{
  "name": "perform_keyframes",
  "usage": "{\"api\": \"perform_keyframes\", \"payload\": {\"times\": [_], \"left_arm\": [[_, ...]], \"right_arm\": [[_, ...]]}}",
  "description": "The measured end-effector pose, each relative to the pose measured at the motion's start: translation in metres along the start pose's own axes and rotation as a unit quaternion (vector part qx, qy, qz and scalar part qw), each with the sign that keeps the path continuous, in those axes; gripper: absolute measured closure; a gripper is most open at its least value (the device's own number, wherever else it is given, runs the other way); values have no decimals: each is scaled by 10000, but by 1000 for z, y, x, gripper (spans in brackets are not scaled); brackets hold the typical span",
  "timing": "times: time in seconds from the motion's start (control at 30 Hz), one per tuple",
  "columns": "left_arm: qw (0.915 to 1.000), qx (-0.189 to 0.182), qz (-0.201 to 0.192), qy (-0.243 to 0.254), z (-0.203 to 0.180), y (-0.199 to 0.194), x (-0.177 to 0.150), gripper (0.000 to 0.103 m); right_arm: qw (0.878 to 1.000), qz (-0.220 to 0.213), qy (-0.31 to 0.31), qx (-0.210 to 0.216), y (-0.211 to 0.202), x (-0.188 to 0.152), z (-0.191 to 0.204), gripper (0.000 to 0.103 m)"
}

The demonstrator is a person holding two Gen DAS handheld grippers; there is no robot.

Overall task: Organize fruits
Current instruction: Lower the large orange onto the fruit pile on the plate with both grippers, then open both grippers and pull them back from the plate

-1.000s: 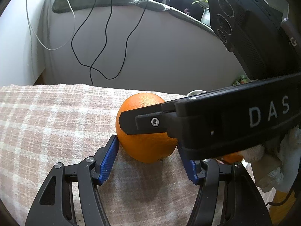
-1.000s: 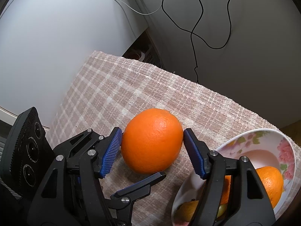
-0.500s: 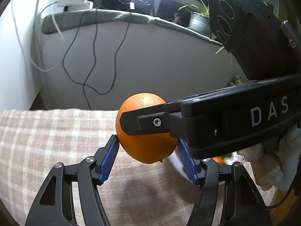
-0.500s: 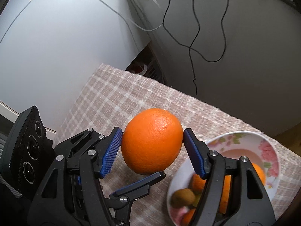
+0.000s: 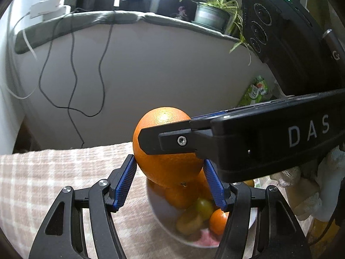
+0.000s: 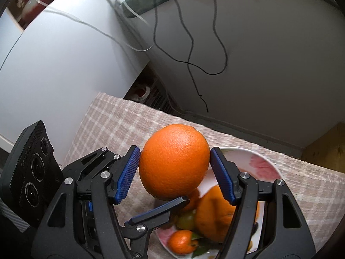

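Observation:
A large orange (image 5: 166, 168) (image 6: 174, 161) hangs in the air above a white floral bowl (image 5: 155, 213) (image 6: 265, 166). My left gripper (image 5: 170, 183) is shut on it, blue pads (image 5: 127, 181) pressing its two sides. My right gripper (image 6: 174, 176) is shut on the same orange from another angle, and one of its black fingers (image 5: 168, 140) crosses the front of the fruit in the left wrist view. In the bowl lie another orange (image 6: 213, 215), a small mandarin (image 5: 217, 220) (image 6: 180, 241) and a green fruit (image 5: 203, 205).
A pink-and-white checked cloth (image 5: 54, 172) (image 6: 120, 125) covers the table. Behind it stands a pale wall with hanging black cables (image 5: 73, 69). A potted plant (image 5: 211, 15) stands on the ledge above. A gloved hand (image 5: 308, 190) shows at the right.
The orange, held by both grippers, has risen off the cloth and moved right, from beside the bowl to above it. The bowl's fruits now show under it.

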State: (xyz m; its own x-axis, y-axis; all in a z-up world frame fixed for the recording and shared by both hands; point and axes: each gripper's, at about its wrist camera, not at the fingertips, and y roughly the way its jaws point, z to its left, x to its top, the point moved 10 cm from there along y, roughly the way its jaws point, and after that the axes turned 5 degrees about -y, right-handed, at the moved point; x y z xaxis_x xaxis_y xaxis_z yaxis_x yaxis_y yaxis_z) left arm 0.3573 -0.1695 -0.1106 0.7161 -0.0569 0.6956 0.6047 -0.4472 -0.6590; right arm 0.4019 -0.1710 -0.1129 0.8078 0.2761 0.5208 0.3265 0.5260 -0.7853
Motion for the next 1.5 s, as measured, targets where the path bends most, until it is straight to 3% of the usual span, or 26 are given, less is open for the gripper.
{"api": "perform_keyframes", "payload": {"times": [0.27, 0.53, 0.77, 1.5], "left_arm": [[9988, -62, 261, 398, -13, 19, 3, 40], [9979, -109, 499, 405, -5, 36, 16, 39], [9976, -123, 482, 481, -6, 43, 23, 39], [9981, -82, 349, 495, -4, 24, 14, 37]], "right_arm": [[9989, -46, 449, 92, -3, -6, -27, 33], [9979, -26, 642, 99, 5, -1, -35, 33], [9967, 37, 771, 248, 7, 0, -40, 32], [9986, -154, 508, 28, -3, 8, -36, 31]]}}
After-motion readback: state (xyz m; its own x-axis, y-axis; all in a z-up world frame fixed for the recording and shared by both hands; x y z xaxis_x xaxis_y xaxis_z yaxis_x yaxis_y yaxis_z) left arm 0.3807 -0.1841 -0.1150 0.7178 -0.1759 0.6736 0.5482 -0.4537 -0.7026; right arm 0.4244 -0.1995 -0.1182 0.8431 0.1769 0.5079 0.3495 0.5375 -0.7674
